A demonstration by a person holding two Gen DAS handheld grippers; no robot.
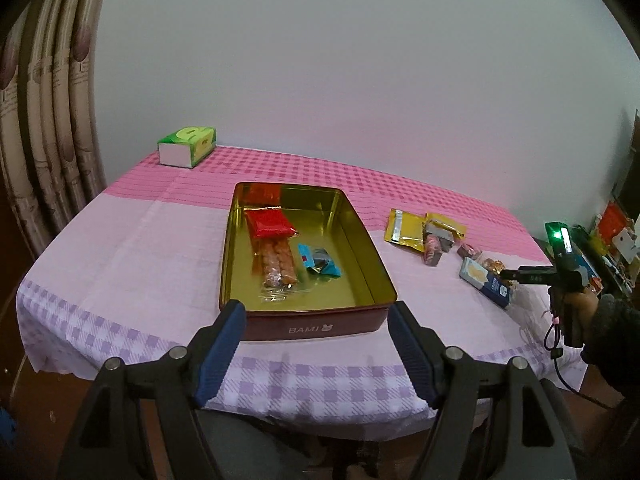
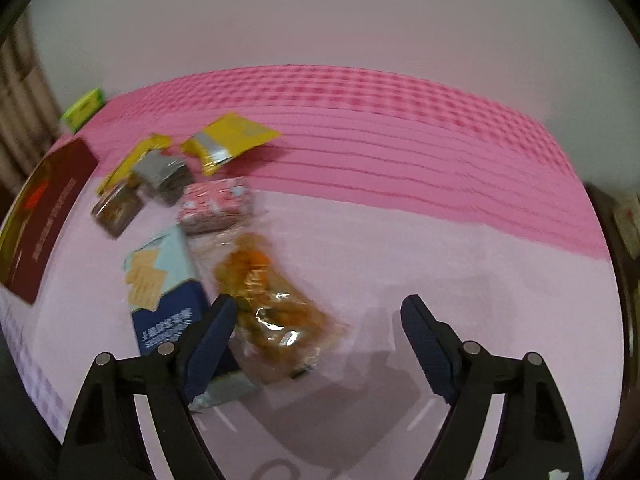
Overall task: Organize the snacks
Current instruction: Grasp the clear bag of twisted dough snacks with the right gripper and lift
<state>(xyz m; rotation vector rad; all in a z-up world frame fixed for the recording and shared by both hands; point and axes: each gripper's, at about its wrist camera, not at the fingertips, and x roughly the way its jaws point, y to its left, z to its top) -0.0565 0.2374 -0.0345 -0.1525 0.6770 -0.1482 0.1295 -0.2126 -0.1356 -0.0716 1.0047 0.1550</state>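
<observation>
Two wide-open, empty grippers: our left gripper (image 1: 316, 354) faced the gold-lined red tin (image 1: 362, 248); our right gripper (image 2: 318, 344) hovered over the clear orange-snack packet (image 2: 272, 308).

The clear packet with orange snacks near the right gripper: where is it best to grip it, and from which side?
Probably across the narrow middle of the clear packet, coming from above. It lies flat and long on the tablecloth, with the blue box close beside it. The right gripper is open above it.
</observation>
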